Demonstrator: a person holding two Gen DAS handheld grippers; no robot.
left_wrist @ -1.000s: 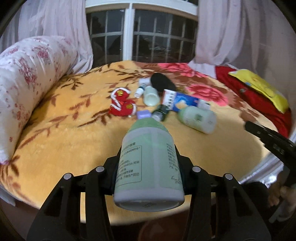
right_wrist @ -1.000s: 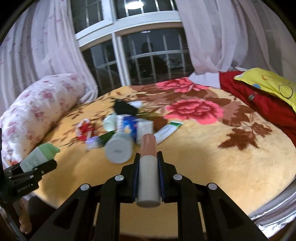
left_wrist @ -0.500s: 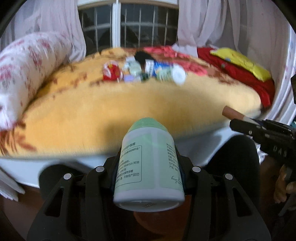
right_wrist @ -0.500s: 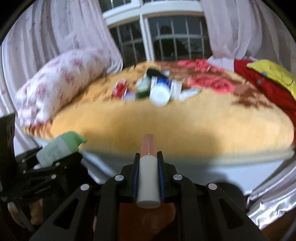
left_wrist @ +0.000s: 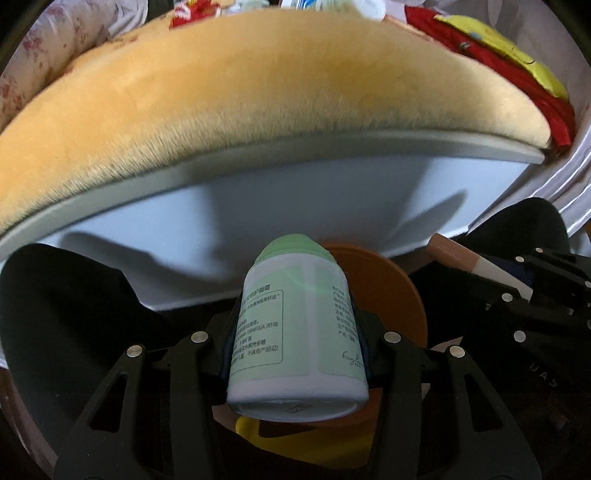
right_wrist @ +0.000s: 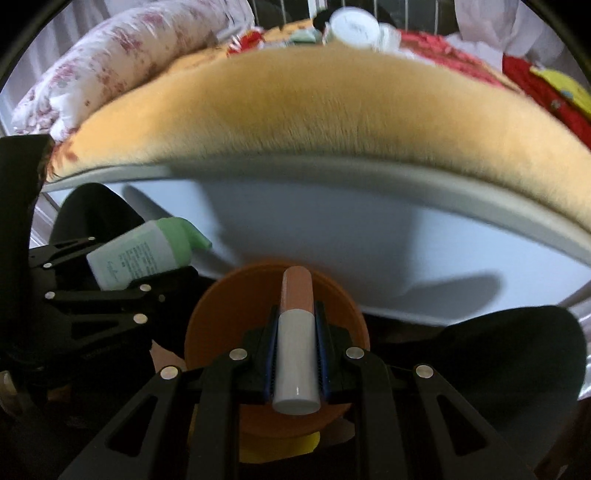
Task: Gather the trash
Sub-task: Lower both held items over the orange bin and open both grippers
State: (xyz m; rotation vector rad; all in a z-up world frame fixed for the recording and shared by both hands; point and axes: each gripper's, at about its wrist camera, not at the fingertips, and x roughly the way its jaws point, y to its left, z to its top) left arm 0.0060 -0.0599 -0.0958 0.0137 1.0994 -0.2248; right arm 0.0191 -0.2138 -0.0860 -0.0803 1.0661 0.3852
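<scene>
both tongs dropped, gripping bottle (left_wrist: pixel 297 325) and tube (right_wrist: pixel 296 350).

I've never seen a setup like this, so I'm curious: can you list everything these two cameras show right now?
Bottle: one, white with green cap, clamped in the left gripper.
Tube: one, white with pinkish-brown cap, clamped in the right gripper.
Bin: one, orange, round, below both grippers.
Blanket: one, yellow-orange plush, on the bed.
Leftover items: several, mixed colours, blurred, far side of the blanket.
Pillow: one, white with red flowers, left.
Left gripper: one, black.
Right gripper: one, black.
</scene>
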